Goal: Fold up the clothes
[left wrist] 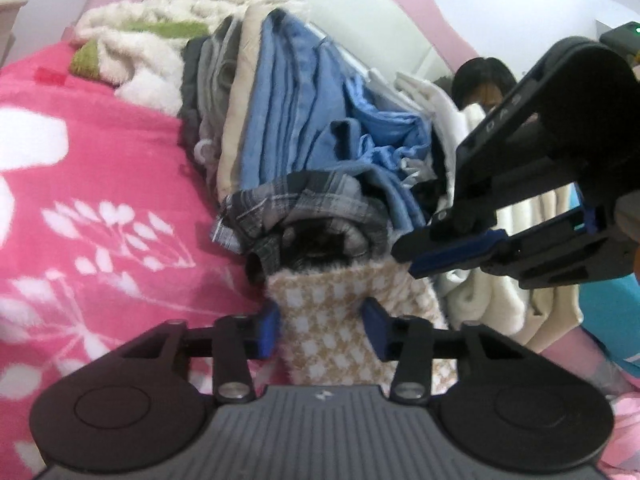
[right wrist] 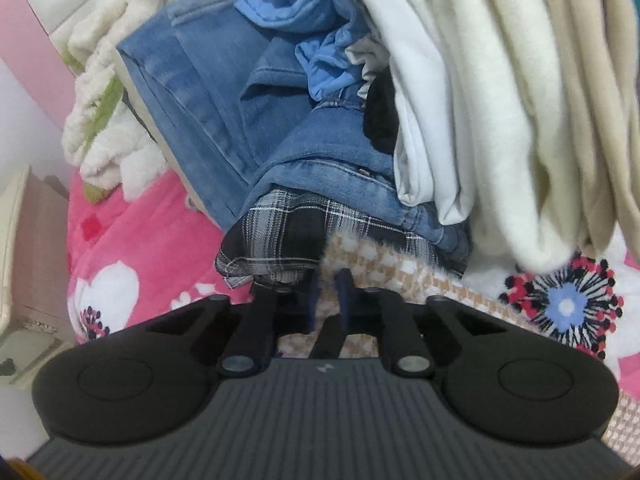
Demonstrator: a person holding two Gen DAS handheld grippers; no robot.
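Nearest the left wrist camera, the tan-and-white checked fleece garment (left wrist: pixel 340 332) runs forward between the two blue pads of the left gripper (left wrist: pixel 320 326). Both pads sit against the folded edge, one at each side, pinching it. Its far end meets a rolled grey plaid shirt (left wrist: pixel 304 216), behind which stands a heap of blue denim (left wrist: pixel 288 120) and cream knitwear (left wrist: pixel 492 300) on a pink flowered blanket (left wrist: pixel 92 184).

From the right, the right gripper (left wrist: pixel 416 258) reaches in tilted downward, its blue-lined tips at the fleece's far right corner, just beside the plaid roll. In the right wrist view its jaws are pressed almost together on a thin ridge of the checked fleece (right wrist: pixel 400 276) at the point where the plaid shirt (right wrist: pixel 280 236) overlaps it. Both tools point down toward the bed, the right one much more steeply.
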